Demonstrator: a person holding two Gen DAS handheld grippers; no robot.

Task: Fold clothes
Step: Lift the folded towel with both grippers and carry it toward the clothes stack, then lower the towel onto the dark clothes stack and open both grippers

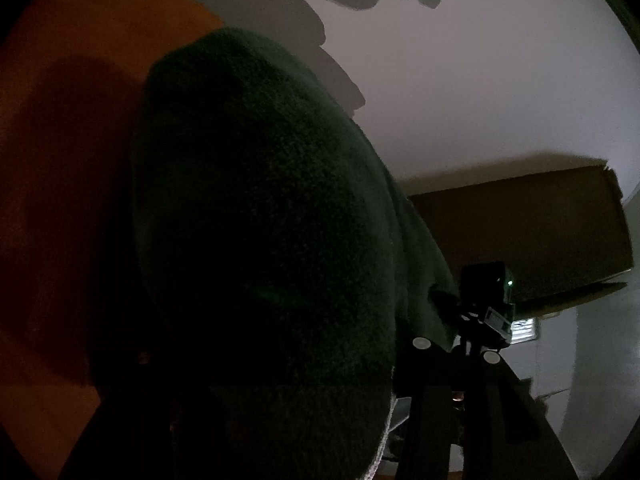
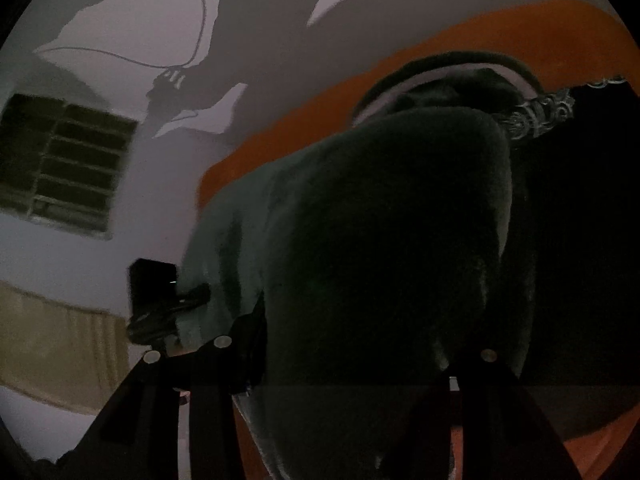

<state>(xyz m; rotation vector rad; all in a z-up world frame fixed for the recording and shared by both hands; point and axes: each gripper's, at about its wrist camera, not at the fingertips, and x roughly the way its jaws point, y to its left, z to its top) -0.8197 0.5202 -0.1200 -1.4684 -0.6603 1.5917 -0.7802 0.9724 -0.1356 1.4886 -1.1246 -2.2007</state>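
A dark green fuzzy cloth bulges up in front of the left wrist camera and fills most of that view. My left gripper is shut on it, its fingers mostly lost in shadow under the fabric. In the right wrist view the same green cloth hangs between the fingers of my right gripper, which is shut on it. Each view shows the other gripper pinching the cloth's far edge: the right gripper and the left gripper. The cloth is stretched between them.
An orange surface lies behind the cloth, seen as a band in the right wrist view. There are also a pale wall with shadows, a brown cardboard box, a barred window, a beige curtain and a patterned fabric edge.
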